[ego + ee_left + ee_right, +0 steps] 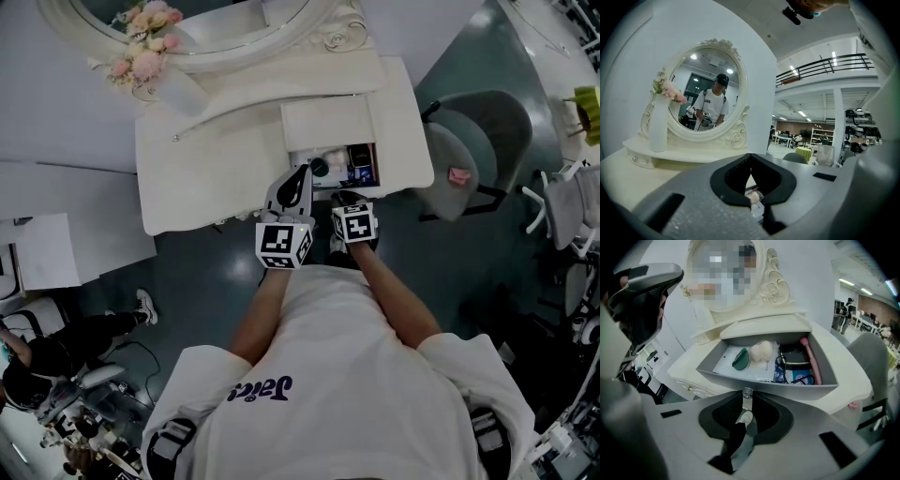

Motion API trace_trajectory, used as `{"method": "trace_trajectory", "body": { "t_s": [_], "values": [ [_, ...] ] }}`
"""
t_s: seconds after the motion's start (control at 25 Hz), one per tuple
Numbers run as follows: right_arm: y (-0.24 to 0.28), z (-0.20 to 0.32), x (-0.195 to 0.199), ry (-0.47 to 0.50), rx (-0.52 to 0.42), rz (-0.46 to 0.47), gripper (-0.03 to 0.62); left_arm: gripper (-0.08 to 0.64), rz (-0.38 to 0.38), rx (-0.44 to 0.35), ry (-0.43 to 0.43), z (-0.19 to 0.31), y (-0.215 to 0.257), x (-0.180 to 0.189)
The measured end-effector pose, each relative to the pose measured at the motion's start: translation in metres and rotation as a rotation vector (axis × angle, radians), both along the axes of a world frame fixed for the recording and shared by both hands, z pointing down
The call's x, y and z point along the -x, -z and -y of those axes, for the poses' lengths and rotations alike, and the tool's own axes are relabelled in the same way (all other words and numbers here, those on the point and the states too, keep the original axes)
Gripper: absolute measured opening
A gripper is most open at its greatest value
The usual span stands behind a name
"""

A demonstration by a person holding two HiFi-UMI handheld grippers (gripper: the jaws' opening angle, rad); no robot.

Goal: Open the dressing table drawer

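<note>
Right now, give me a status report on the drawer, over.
Right hand-held gripper shut on the knob. Left hand-held gripper shut, empty. Drawer open, contents showing. Chair off to the side.

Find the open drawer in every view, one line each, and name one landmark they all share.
Head view: drawer at centre, pulled open toward the person.
Left gripper view: not made out; the left hand-held gripper fills the lower picture.
Right gripper view: drawer at centre, open, its knob between the right hand-held gripper's jaws.
Shared landmark: oval mirror, in all three.
</note>
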State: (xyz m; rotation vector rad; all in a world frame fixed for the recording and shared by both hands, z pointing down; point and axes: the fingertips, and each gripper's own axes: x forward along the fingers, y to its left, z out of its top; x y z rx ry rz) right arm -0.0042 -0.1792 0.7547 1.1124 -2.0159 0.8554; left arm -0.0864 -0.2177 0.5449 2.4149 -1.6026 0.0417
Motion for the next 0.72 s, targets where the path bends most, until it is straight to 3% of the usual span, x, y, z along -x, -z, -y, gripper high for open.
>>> {"method": "trace_trajectory", "body": {
  "t_s": [0.4,0.72],
  "values": [
    [0.0,-0.007,-0.003,0.028,0.024,-0.02,0.074,0.014,0.002,-0.006,0.001,-0.001,0.003,0.0],
    [0.041,0.001,-0.004,0.041,-0.027,-0.016,0.081,0.014,0.011,-0.035,0.001,0.017,0.017,0.005]
  ]
}}
